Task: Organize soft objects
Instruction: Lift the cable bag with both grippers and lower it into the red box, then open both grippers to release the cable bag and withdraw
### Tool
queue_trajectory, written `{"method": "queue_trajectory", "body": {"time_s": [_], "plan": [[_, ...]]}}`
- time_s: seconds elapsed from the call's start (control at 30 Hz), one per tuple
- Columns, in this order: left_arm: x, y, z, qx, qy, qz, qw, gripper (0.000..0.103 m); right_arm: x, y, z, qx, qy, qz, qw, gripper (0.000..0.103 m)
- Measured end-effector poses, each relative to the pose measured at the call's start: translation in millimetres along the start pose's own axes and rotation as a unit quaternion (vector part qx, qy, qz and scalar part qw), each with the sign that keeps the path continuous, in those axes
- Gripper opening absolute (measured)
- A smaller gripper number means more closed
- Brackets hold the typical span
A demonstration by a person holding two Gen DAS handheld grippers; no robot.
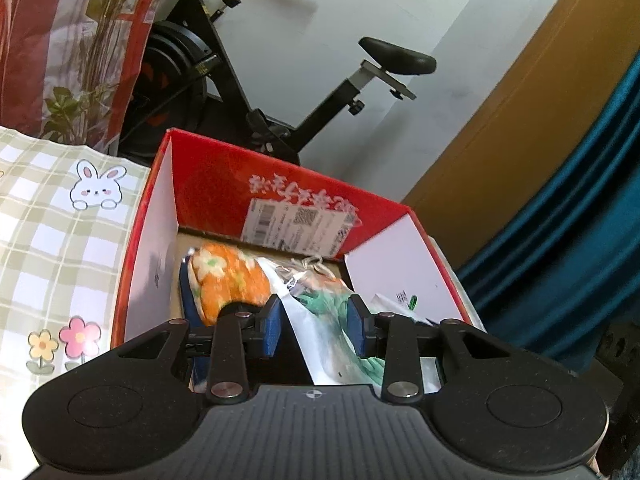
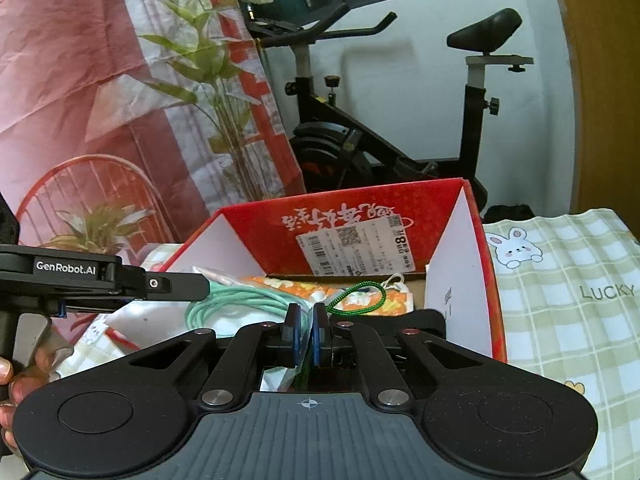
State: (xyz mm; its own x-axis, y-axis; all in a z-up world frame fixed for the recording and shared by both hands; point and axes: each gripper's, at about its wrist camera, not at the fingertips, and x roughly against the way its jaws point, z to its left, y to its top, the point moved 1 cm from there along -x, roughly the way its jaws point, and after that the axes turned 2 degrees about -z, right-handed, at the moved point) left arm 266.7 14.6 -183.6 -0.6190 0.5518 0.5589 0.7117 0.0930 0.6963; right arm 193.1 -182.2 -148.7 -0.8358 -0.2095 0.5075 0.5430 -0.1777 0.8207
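Note:
A red cardboard box (image 1: 280, 178) with white inner walls stands open on the table. In it lies an orange flowered soft piece (image 1: 228, 280). My left gripper (image 1: 314, 320) is over the box, its blue pads closed on a clear plastic bag (image 1: 320, 340) that holds a coiled teal cord (image 2: 232, 300). In the right wrist view the left gripper (image 2: 192, 284) reaches in from the left above that bag. My right gripper (image 2: 307, 330) is at the near side of the box (image 2: 360, 204), its pads pinched on a thin edge of the same bag. A green loop of string (image 2: 356, 300) lies behind it.
The box sits on a checked cloth with bunny prints (image 2: 568, 300). Behind it stand a black exercise bike (image 2: 360, 140) and a plant wrapped in red and clear film (image 1: 80, 60). A teal curtain (image 1: 580, 220) hangs at the right. A person's hand (image 2: 8, 380) holds the left gripper's handle.

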Motion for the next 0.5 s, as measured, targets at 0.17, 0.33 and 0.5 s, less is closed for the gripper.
{"method": "queue_trajectory", "body": {"time_s": [0.17,0.33,0.5], "plan": [[-2.7,2.8,-3.4,-0.027,0.035,-0.008,0.9990,0.039,-3.8,-0.1,-2.4,-0.002,-0.007,0.000,1.000,0.025],[6.9,-1.1,-3.5,-0.054,0.057,-0.012,0.9968,0.049,9.0,-3.2,-5.8,0.001,-0.006,-0.002,1.000,0.028],[22.4,-4.2,-8.2,-0.062,0.050,-0.014,0.9967,0.049,26.5,-3.4,-3.6,0.021,-0.003,0.000,1.000,0.031]]}}
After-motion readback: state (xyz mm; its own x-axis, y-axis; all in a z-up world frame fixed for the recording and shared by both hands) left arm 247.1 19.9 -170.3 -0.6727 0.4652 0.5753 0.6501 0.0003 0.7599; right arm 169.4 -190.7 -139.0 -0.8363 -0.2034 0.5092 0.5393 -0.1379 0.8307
